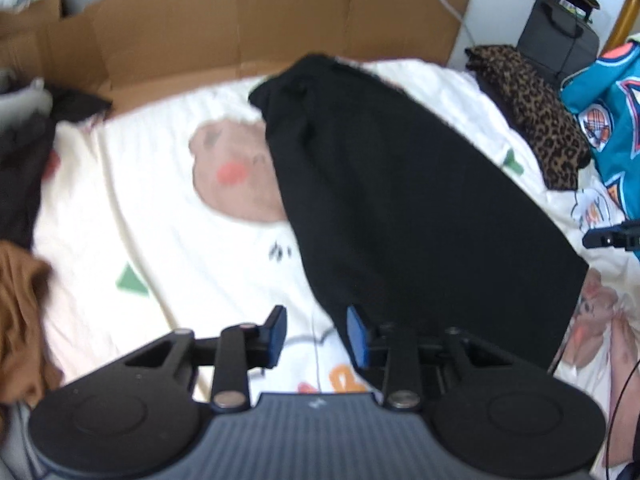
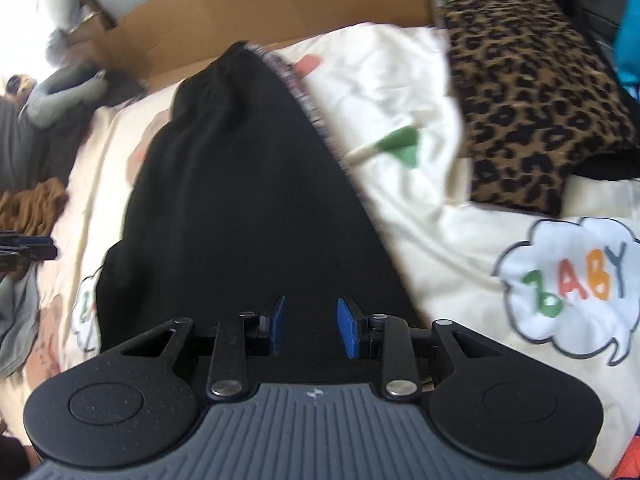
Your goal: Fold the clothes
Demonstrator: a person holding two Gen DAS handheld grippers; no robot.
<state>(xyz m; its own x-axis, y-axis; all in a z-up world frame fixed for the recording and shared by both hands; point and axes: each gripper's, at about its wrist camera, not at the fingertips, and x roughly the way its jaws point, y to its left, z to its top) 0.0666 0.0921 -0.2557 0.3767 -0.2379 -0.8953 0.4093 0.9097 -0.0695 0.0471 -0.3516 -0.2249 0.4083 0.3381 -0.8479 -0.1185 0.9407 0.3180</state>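
left gripper (image 1: 316, 334): tilted steeply down, jaws apart | right gripper (image 2: 311, 326): tilted steeply down, jaws apart

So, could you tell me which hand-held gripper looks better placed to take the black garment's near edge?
Probably the right hand-held gripper: the black garment lies centred between its open jaws; the left one straddles its edge.

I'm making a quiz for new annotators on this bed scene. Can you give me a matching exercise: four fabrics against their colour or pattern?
Things:
1. garment in the middle of the bed
2. folded cloth at the far right of the bed
3. jersey at the right edge
4. crumpled cloth at the left edge

Looks:
A. teal
B. black
C. rust brown
D. leopard print

Pairs: 1-B, 2-D, 3-A, 4-C
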